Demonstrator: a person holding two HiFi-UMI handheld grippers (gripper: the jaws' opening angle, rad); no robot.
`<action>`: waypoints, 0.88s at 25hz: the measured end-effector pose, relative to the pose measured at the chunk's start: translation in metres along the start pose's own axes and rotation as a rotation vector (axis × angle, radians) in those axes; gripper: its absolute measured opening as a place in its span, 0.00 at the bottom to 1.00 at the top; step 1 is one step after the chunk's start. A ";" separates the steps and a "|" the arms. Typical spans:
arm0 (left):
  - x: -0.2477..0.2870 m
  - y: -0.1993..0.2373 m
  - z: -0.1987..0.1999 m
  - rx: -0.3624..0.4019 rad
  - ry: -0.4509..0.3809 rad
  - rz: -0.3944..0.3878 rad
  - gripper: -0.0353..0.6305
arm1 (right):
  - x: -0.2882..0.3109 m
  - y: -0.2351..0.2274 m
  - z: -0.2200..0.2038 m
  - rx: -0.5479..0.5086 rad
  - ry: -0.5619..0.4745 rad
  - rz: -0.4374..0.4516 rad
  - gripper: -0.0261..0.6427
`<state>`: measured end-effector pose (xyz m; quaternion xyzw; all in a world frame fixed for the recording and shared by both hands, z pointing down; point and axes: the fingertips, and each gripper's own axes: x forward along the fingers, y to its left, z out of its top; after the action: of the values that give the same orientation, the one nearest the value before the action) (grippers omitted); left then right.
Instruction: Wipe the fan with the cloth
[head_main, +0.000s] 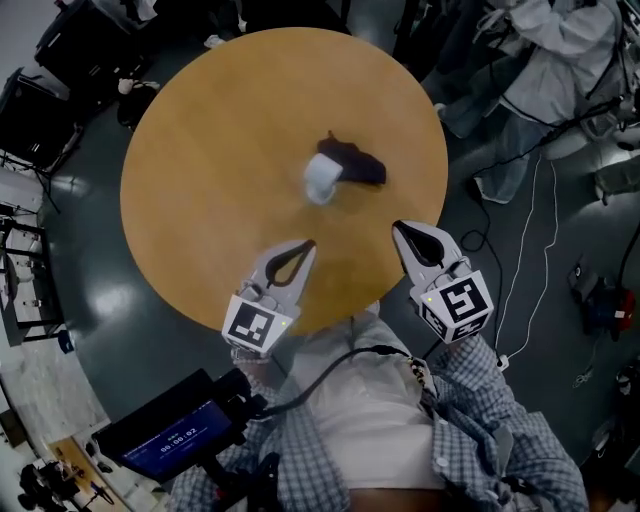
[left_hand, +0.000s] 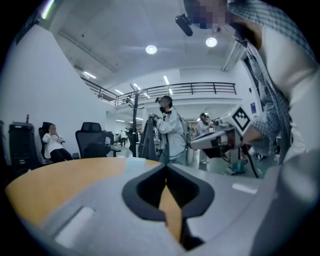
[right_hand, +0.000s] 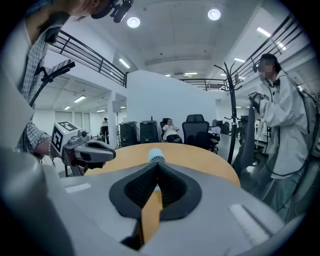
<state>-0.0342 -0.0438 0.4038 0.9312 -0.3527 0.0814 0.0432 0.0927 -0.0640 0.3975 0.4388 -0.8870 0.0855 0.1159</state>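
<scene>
A small white fan (head_main: 322, 178) lies near the middle of the round wooden table (head_main: 200, 160), and a dark cloth (head_main: 355, 163) sits against its right side. My left gripper (head_main: 310, 244) hovers over the table's near edge, shut and empty. My right gripper (head_main: 396, 227) is at the near right rim, also shut with nothing in it. In the right gripper view the fan (right_hand: 156, 155) shows just beyond the closed tips (right_hand: 157, 164), with the left gripper (right_hand: 114, 153) at the left. The left gripper view shows the tabletop (left_hand: 65, 177) and the right gripper (left_hand: 192, 145).
Office chairs (left_hand: 92, 142) and seated people stand beyond the table. A standing person in a light jacket (right_hand: 282, 130) and a coat rack (right_hand: 233, 120) are to the right. Cables (head_main: 530, 250) trail on the floor at the right. A dark device with a screen (head_main: 170, 435) sits at my waist.
</scene>
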 end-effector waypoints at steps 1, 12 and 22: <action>0.004 0.006 -0.003 -0.013 0.005 0.016 0.06 | 0.005 -0.003 -0.002 -0.003 0.010 0.012 0.04; 0.053 0.046 -0.046 -0.039 0.064 0.107 0.23 | 0.067 -0.044 -0.043 -0.079 0.147 0.140 0.14; 0.083 0.074 -0.068 -0.009 0.088 0.141 0.35 | 0.161 -0.066 -0.081 -0.186 0.253 0.188 0.36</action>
<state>-0.0308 -0.1437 0.4874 0.8995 -0.4153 0.1236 0.0569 0.0607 -0.2054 0.5233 0.3272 -0.9065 0.0682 0.2580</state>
